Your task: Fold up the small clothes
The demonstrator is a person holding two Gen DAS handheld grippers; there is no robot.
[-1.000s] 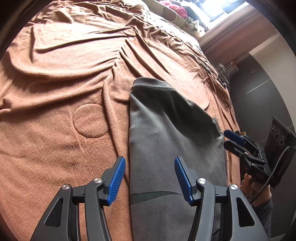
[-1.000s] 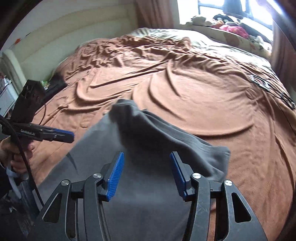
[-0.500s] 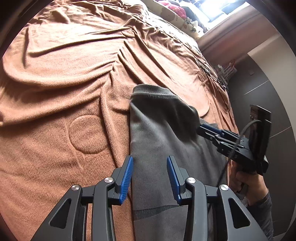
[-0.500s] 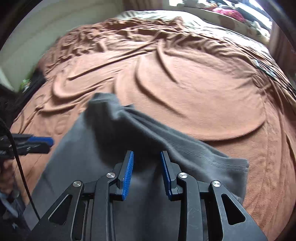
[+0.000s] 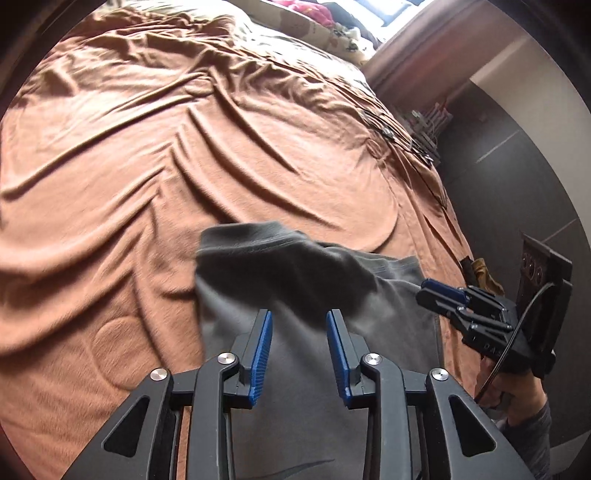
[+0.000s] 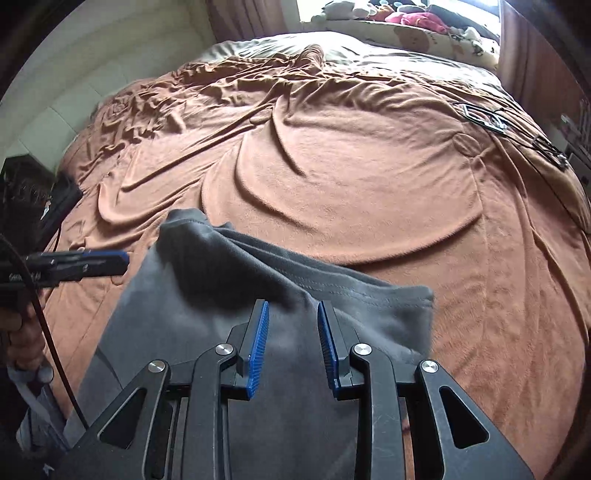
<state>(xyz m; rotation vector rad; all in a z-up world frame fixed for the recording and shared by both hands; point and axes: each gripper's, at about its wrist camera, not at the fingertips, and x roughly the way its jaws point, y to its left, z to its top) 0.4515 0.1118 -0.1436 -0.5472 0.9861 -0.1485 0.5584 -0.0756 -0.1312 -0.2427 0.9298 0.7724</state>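
A dark grey garment [image 5: 295,280] lies on the brown bed cover [image 5: 184,155], its far hem lifted into a fold. My left gripper [image 5: 299,321] hovers over the garment's near part, jaws partly open with nothing between them. The right gripper [image 5: 439,291] shows at the garment's right edge in the left wrist view. In the right wrist view my right gripper [image 6: 291,314] is partly open over the grey garment [image 6: 229,295], empty, and the left gripper [image 6: 107,260] reaches in from the left at the garment's edge.
Black cables and a small frame [image 6: 487,118] lie on the bed cover at the far right. A patterned pillow with toys [image 6: 406,26] sits by the window. A dark wall [image 5: 517,177] and the bed's right edge are close on the right.
Both grippers have narrowed from wide open, then reopened slightly. Both views have pulled back and tilted up. The garment's far hem has bunched into a raised fold.
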